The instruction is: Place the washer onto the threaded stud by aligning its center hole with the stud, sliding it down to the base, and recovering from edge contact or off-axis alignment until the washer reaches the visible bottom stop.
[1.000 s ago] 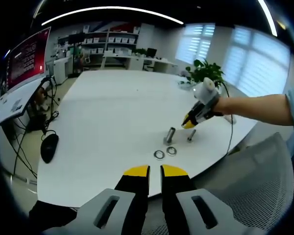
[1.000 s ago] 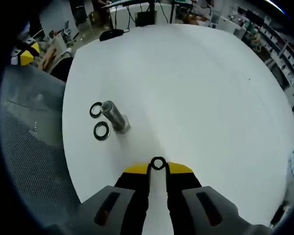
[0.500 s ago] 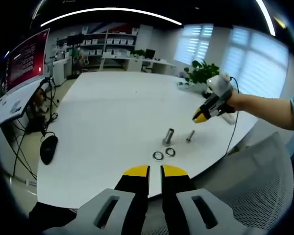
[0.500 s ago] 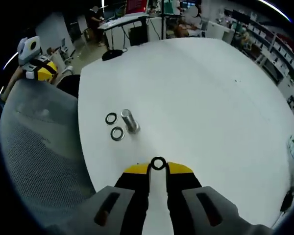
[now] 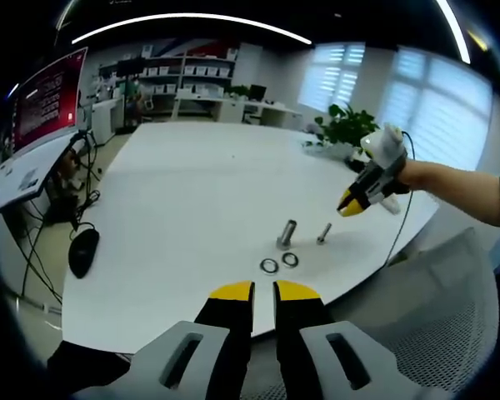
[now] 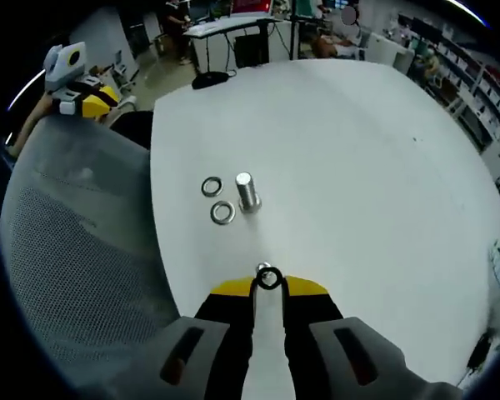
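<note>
Right gripper (image 6: pixel 268 283) pinches washer (image 6: pixel 269 278) at tips, high above counter (image 6: pixel 358 167). Lower over small stud (image 5: pixel 323 232), centre hole on axis, keep washer level. Left gripper (image 5: pixel 264 291) nearly closed, empty, idle.

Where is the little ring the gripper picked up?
In the right gripper view, the washer sits pinched at the right gripper's tips, above the white table.
</note>
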Demonstrator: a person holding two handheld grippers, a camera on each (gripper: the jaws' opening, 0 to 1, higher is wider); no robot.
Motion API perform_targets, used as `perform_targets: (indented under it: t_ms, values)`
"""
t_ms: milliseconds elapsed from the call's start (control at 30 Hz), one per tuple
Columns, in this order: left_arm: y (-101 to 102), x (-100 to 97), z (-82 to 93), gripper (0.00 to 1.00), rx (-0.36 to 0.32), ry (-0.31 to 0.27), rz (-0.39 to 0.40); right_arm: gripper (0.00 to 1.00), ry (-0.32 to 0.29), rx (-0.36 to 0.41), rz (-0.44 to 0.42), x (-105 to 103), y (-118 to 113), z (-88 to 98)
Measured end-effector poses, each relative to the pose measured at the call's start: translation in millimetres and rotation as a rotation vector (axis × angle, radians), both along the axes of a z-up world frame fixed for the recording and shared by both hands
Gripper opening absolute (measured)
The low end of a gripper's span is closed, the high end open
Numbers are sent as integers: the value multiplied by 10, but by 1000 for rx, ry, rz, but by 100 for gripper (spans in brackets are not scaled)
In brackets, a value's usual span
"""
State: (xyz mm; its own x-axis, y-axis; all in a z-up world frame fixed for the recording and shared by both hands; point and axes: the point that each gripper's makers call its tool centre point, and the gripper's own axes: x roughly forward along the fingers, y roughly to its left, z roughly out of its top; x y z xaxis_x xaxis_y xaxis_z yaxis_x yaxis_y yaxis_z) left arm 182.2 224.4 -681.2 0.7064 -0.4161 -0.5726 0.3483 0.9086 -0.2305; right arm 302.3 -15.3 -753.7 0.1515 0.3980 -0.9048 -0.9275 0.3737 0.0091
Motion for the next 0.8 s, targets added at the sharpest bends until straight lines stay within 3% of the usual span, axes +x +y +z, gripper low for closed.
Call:
perform_targets:
  t_ms: [333, 600, 800]
  values:
    - [-7, -1, 3, 7, -7, 2, -3, 14, 24, -68, 58, -26, 123, -158]
    - [-10, 13, 29, 7, -18, -11, -4, 14, 19, -141, 82, -1, 76, -271]
    - [-11, 14, 20, 7, -14, -9, -6, 14, 47, -154, 85, -25, 83, -352]
